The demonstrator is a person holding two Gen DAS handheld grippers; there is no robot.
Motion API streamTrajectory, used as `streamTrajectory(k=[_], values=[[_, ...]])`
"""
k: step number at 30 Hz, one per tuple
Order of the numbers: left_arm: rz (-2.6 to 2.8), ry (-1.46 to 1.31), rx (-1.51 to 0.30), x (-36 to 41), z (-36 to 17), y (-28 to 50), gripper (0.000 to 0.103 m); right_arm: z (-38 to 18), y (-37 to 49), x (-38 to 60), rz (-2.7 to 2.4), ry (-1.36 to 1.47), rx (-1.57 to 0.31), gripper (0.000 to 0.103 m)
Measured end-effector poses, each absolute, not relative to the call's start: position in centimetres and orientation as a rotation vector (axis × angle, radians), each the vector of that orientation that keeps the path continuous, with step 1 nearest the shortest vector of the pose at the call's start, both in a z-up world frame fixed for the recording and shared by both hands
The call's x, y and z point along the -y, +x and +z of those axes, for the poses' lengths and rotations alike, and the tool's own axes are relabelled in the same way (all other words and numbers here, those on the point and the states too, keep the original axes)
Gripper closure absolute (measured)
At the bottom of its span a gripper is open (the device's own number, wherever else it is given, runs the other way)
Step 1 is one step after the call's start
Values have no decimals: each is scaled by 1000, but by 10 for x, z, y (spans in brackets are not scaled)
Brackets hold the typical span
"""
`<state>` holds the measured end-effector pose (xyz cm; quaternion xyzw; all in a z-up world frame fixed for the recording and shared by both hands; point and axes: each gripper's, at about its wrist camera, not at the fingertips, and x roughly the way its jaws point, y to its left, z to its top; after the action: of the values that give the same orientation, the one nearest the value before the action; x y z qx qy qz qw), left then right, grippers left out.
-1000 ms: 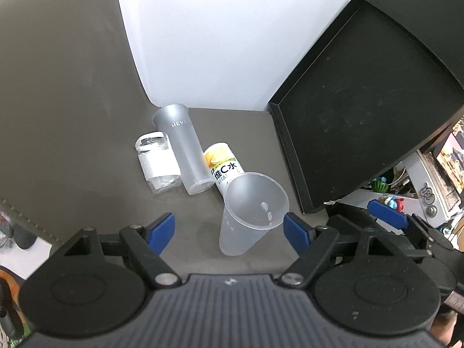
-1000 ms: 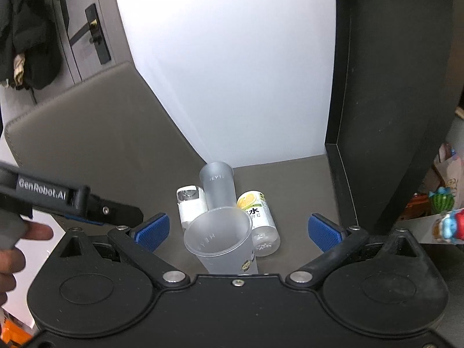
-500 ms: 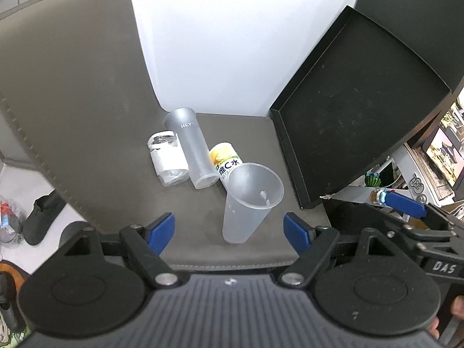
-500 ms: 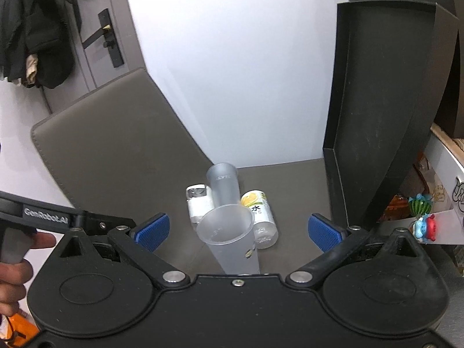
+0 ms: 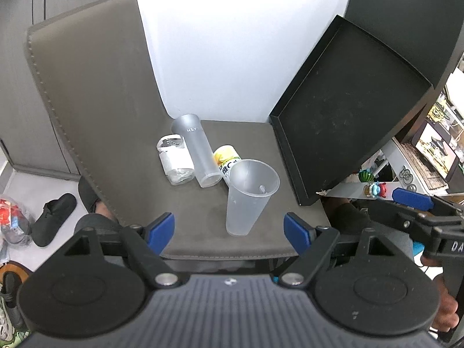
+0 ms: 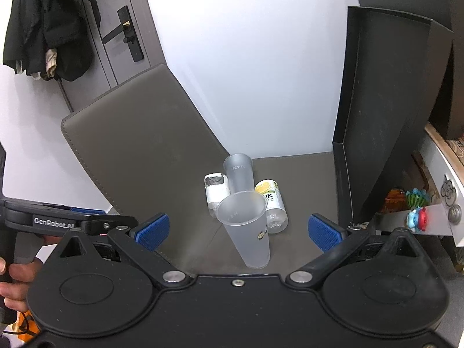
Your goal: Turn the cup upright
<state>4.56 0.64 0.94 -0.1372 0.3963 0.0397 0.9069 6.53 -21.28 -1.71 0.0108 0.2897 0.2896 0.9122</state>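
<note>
Both grippers have drawn back and up over the last second: in each wrist view the chair seat now takes up less of the picture, the seat's front edge and the floor below have come into sight, and the cup looks smaller and farther off. Nearest the camera, the left gripper (image 5: 229, 230) has its blue-padded fingers spread wide with nothing between them, and the right gripper (image 6: 237, 229) is the same, its pads splayed and empty. Neither touches the cup, and I judge this retreat to mean the flip is finished and the hands are clearing away. Just beyond the pads, the cup (image 5: 248, 200) stands on its narrow base near the front of the grey chair seat (image 5: 197, 217), mouth open to the top. It is frosted, translucent plastic, tapering from a wide rim to a small foot, with a small printed mark low on its side in the right wrist view; it looks light and tall for its base, so I would guess a nudge could tip it. Behind it, close together, lie a yellow-labelled can (image 5: 227, 159), a taller frosted tumbler (image 5: 197, 150) on its side, and a clear jar (image 5: 175, 159) with a white label. To the right a black tray (image 5: 348, 110) leans up from the seat, and farthest back are the chair's backrest and the white wall.
</note>
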Motion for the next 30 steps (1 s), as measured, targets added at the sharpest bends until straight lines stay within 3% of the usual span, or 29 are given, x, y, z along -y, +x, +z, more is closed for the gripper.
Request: streamTrajectory(k=[9,30], values=[[97,-272,-798,-5,17,20,15,-12,49,219,607,9,-602,0],[86,-247,-792,-2,14,-9,14,-8,33,233,613,-13,-591,0]])
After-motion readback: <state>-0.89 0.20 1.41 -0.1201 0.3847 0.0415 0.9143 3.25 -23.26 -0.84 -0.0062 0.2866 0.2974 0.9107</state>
